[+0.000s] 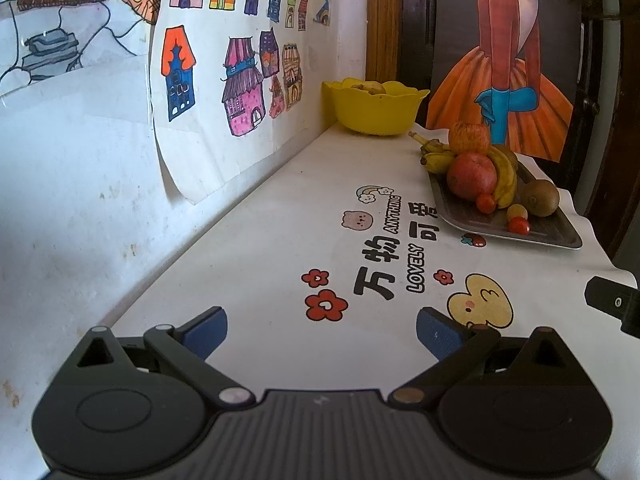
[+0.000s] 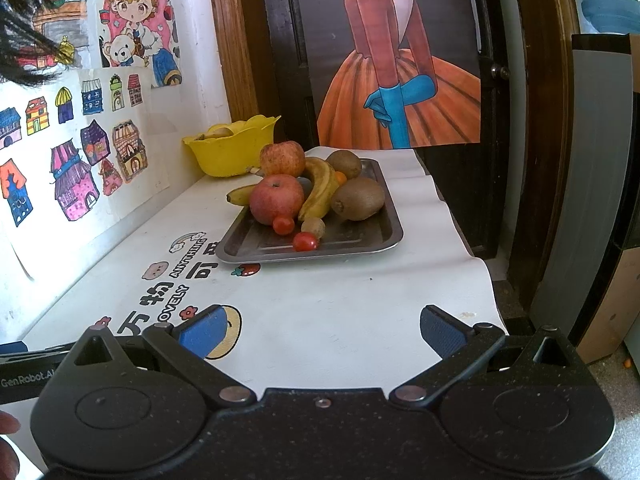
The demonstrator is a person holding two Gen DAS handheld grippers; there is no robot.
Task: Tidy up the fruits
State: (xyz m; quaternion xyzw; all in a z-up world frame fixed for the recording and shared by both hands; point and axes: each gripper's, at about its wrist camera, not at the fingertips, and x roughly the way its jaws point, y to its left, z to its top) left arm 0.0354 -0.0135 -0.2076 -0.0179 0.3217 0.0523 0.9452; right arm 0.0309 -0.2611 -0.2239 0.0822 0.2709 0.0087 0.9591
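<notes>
On the tray [image 2: 360,240]: two apples [image 2: 277,199], two kiwis [image 2: 357,198].

A metal tray [image 2: 360,240] lies flat on the white printed cloth, piled with fruit at its far end. 2 red apples sit there: the nearer apple [image 2: 277,199] rests on the tray, the farther apple [image 2: 282,159] behind it, higher in the pile. A yellow banana [image 2: 320,188] with brown marks curves down between the nearer apple and a large brown kiwi [image 2: 358,199]; a second kiwi [image 2: 345,163] lies behind. Another banana [image 2: 241,195] pokes out over the tray's left rim. 2 cherry tomatoes [image 2: 305,241] sit at the front, beside a small round brownish fruit [image 2: 313,227]. Behind the tray, against the wall, stands a yellow scalloped bowl [image 2: 232,152] holding some pale fruit, unclear which.
</notes>
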